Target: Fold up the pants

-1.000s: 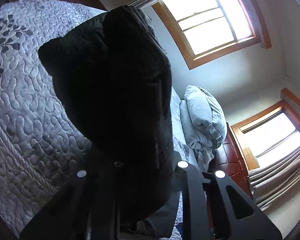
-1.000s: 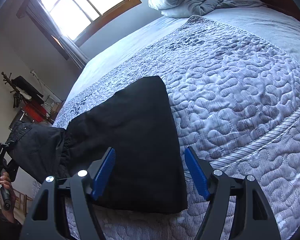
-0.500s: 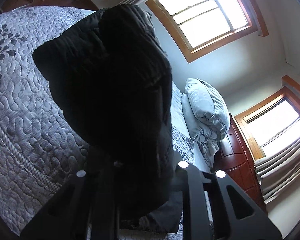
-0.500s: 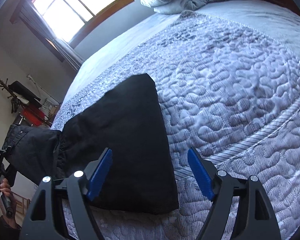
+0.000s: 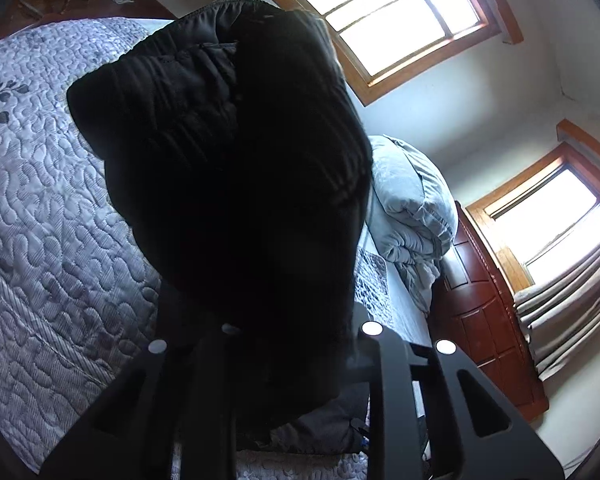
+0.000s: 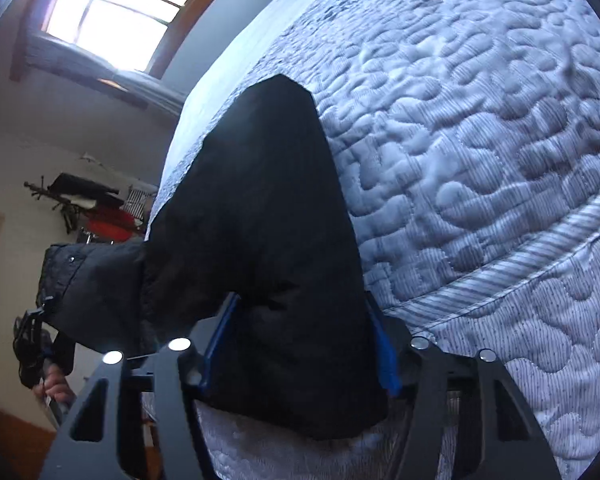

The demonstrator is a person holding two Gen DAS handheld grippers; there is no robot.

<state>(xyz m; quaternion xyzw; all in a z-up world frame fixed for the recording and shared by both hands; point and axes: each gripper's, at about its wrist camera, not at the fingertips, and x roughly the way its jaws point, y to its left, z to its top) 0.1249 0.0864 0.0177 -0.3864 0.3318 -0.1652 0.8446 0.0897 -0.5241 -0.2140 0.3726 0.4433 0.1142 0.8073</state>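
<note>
Bedroom with a bed under a grey quilted bedspread [image 6: 480, 140], 2 wood-framed windows [image 5: 400, 20], a rumpled pale-blue duvet [image 5: 412, 216] by the dark wooden headboard [image 5: 484, 320]. Black fabric pants [image 6: 268, 240] lying across the bedspread, one end lifted off the bed edge. Left tongs [image 5: 292, 332] nearly shut, easing open, bunched pants [image 5: 228, 168] pinched between (fingertips hidden). Right tongs [image 6: 300, 344] closing, blue pads [image 6: 384, 348] flanking the other pants end.
</note>
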